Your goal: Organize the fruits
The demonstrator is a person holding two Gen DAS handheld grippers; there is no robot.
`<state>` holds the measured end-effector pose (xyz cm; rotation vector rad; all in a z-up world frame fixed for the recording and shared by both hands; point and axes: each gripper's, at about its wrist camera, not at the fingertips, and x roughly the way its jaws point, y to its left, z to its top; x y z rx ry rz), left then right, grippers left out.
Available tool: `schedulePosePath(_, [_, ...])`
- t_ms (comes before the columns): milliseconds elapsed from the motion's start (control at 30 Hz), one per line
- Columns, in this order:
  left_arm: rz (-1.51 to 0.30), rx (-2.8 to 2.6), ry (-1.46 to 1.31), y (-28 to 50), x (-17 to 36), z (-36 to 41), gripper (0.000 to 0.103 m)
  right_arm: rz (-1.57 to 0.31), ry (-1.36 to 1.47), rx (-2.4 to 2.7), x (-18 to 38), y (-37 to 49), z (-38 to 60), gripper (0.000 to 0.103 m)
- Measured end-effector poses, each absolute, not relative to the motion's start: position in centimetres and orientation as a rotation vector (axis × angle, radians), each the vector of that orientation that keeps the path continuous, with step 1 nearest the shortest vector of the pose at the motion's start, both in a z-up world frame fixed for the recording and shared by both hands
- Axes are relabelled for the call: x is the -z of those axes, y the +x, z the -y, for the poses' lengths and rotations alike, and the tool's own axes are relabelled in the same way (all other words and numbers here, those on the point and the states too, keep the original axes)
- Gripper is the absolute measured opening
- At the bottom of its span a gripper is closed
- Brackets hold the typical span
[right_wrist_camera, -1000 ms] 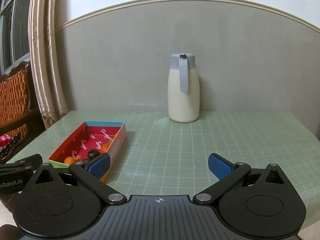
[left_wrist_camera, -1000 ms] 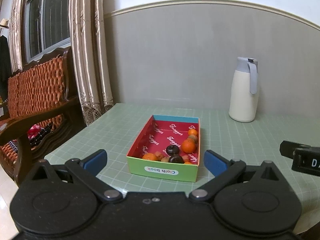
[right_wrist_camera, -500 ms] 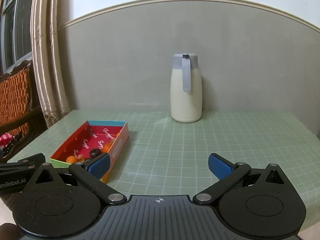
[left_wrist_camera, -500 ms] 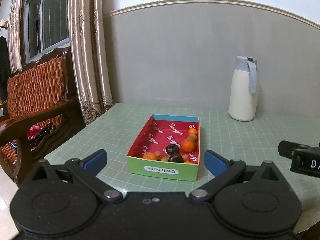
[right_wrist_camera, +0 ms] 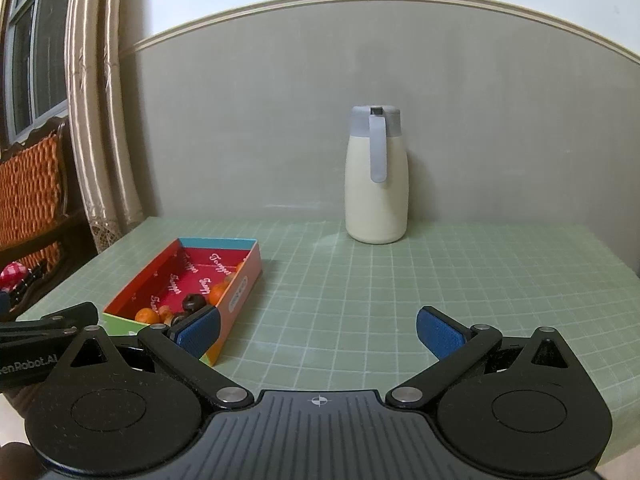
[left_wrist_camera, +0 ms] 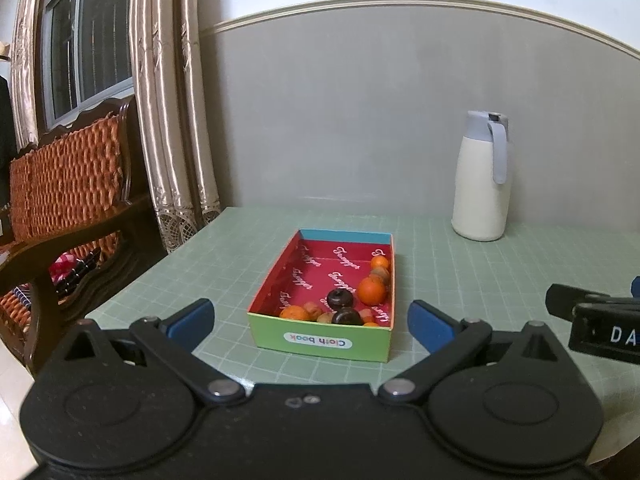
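- The box (left_wrist_camera: 320, 336) sits on the green tabletop (right_wrist_camera: 400, 300), left of the jug (right_wrist_camera: 376, 176).
- Small oranges (left_wrist_camera: 371, 290) and dark round fruits (left_wrist_camera: 340, 298) crowd its near end and right wall.
- Left gripper (left_wrist_camera: 310, 322) and right gripper (right_wrist_camera: 318, 332) both hover with jaws spread wide, holding nothing.
- The fruits look light, round and prone to roll; I'd pinch one gently across its middle.

A green gridded table (right_wrist_camera: 400, 300) carries a fruit-filled box (left_wrist_camera: 320, 342) and a cream jug (right_wrist_camera: 376, 196)
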<state>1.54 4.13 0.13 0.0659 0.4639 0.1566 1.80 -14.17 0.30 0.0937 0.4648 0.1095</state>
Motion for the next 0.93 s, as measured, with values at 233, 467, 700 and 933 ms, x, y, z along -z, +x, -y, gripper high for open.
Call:
schedulePosePath(233, [-0.463,-0.153,0.071,1.63,-0.17,-3.89,0.097,-0.466,0.092,-0.111,-0.29,1.70,13.99,0.103])
schedulePosePath(467, [-0.460,-0.151,0.074,1.46,-0.23,-3.94,0.097,-0.461,0.090,-0.113,-0.31,1.52,13.59,0.103])
schedulePosePath(700, [-0.449,-0.128,0.067,1.41,-0.30,-3.97,0.097,-0.457,0.088,-0.107,-0.31,1.50,13.32,0.103])
schedulePosePath(933, [-0.428,-0.129,0.093,1.27,-0.37,-3.22,0.096,-0.456,0.090,-0.105,-0.35,1.60,13.52,0.103])
